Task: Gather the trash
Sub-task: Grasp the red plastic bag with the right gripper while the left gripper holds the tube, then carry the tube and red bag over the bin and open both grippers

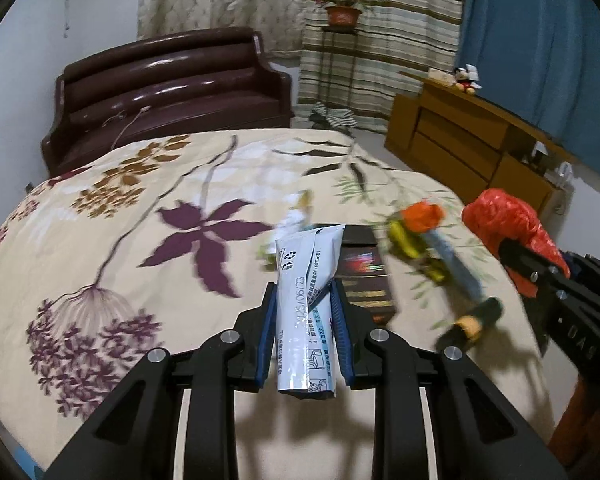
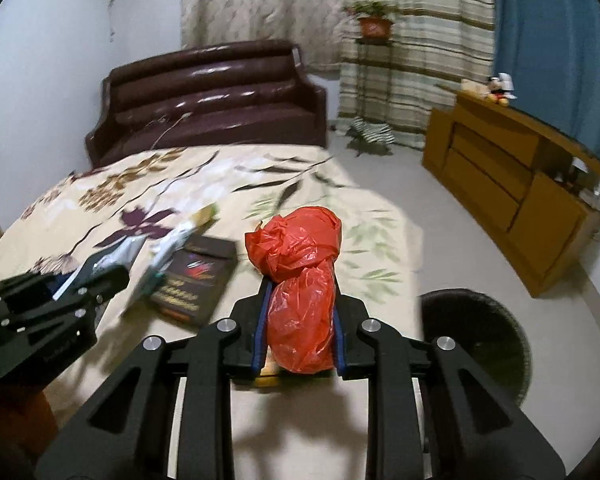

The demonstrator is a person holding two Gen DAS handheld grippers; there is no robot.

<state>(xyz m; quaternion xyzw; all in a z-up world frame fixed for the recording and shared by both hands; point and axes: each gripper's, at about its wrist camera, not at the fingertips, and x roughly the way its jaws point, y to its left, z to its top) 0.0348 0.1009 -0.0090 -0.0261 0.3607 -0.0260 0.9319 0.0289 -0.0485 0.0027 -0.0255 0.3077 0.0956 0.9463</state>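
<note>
My left gripper [image 1: 305, 300] is shut on a flattened white and blue tube [image 1: 306, 280] and holds it above the floral bed [image 1: 120, 208]. It also shows at the left in the right wrist view [image 2: 100, 276]. My right gripper [image 2: 300, 300] is shut on a crumpled red plastic bag [image 2: 300, 264], which also shows at the right in the left wrist view [image 1: 508, 220]. A dark box [image 1: 364, 272] lies flat on the bed beyond the tube. Blurred orange, yellow and blue trash [image 1: 432, 240] shows to its right. A pale wrapper [image 2: 172, 248] lies beside the box [image 2: 196, 280].
A dark round bin [image 2: 484, 340] stands on the floor right of the bed. A dark brown sofa [image 1: 172, 92] is behind the bed. A wooden cabinet [image 2: 512, 196] lines the right wall. A potted plant on a stand [image 1: 342, 12] is by the curtains.
</note>
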